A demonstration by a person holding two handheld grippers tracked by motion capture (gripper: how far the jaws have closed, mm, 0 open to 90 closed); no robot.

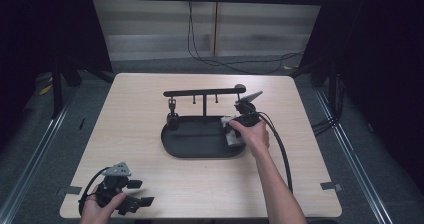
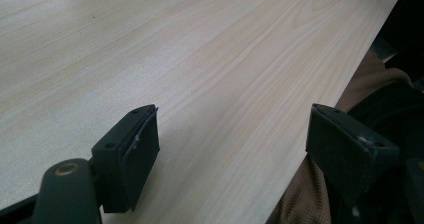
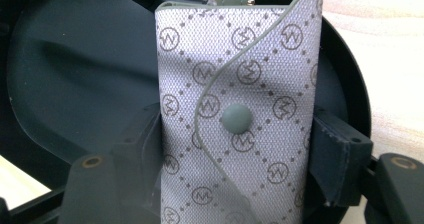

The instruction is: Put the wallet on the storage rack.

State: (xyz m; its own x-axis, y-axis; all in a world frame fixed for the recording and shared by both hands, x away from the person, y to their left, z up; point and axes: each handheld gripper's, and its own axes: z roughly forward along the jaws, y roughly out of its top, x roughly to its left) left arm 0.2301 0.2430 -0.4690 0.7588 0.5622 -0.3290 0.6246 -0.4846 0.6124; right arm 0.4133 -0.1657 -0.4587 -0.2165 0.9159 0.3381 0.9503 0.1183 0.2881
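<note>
Pouch: you have a small grey key pouch (image 3: 235,119) of woven monogram cloth with a snap flap, lying flat on the right end of the black tray (image 1: 200,151), under the hook stand (image 1: 204,91)
Feel: it should be light and soft, bending if you lift it by one end; the coated weave looks a little slick
Hold: take it across its long edges, midway down near the snap button (image 3: 237,119), where it looks thickest and firmest
Right tongs (image 3: 235,149): parted just wider than the pouch, a jaw standing at each long edge, not clearly pressing
Left tongs (image 2: 235,144): spread wide with nothing between them, resting at the near left corner of the table (image 2: 200,59)
Care: squeeze gently, since the flap could crease
</note>
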